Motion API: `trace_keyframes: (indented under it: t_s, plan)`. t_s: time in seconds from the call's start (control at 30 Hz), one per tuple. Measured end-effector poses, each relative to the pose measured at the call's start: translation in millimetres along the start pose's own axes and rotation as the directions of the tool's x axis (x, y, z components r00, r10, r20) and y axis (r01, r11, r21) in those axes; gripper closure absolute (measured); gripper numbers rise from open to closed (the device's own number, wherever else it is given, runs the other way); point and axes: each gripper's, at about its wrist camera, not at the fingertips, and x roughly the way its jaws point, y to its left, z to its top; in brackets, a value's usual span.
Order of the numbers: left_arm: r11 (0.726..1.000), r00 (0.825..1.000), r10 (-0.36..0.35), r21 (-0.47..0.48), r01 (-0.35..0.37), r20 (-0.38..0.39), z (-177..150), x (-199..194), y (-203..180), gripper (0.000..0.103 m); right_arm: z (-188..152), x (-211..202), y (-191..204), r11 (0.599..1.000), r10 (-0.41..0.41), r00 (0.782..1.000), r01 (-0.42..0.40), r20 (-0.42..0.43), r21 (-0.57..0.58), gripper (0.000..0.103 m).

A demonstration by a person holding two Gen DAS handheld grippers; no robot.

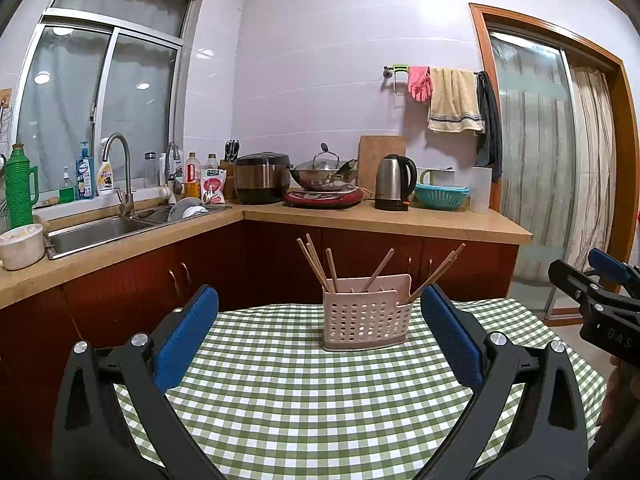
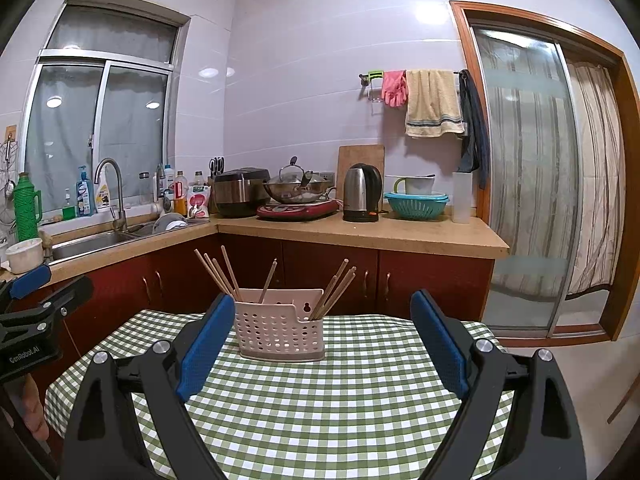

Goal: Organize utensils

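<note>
A pale pink perforated utensil holder (image 1: 366, 320) (image 2: 279, 330) stands on the far part of a table with a green checked cloth (image 1: 300, 392) (image 2: 328, 400). Several wooden chopsticks (image 1: 320, 264) (image 2: 218, 274) lean out of its compartments to left and right. My left gripper (image 1: 320, 308) hangs above the cloth short of the holder, its blue pads wide apart with nothing between them. My right gripper (image 2: 322, 312) stands open in the same way, the holder seen just inside its left pad (image 2: 206, 348). Each gripper also shows at the other view's edge.
Behind the table runs an L-shaped counter (image 1: 384, 220) with red-brown cabinets, a sink (image 1: 96, 232), rice cooker (image 1: 262, 178), wok on a hob (image 1: 324, 176), kettle (image 1: 394, 182) and teal colander (image 1: 440, 196). A glass sliding door (image 2: 532, 184) is on the right.
</note>
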Motion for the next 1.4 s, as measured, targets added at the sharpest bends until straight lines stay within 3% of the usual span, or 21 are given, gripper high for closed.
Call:
trace_keyframes:
  t_s: [0.8, 1.4]
  plan:
    - [1.000, 1.000, 0.018, -0.013, -0.018, -0.003, -0.6, 1.0, -1.5, 0.004, 0.4, -0.6, 1.6, 1.000, -0.001, 1.000, 0.001, 0.002, -0.001, 0.016]
    - [1.000, 0.999, 0.028, 0.004, -0.029, 0.044, -2.1, 1.9, -6.4, 0.004, -2.5, 0.6, 2.5, 1.000, -0.002, 1.000, 0.002, -0.005, -0.002, 0.016]
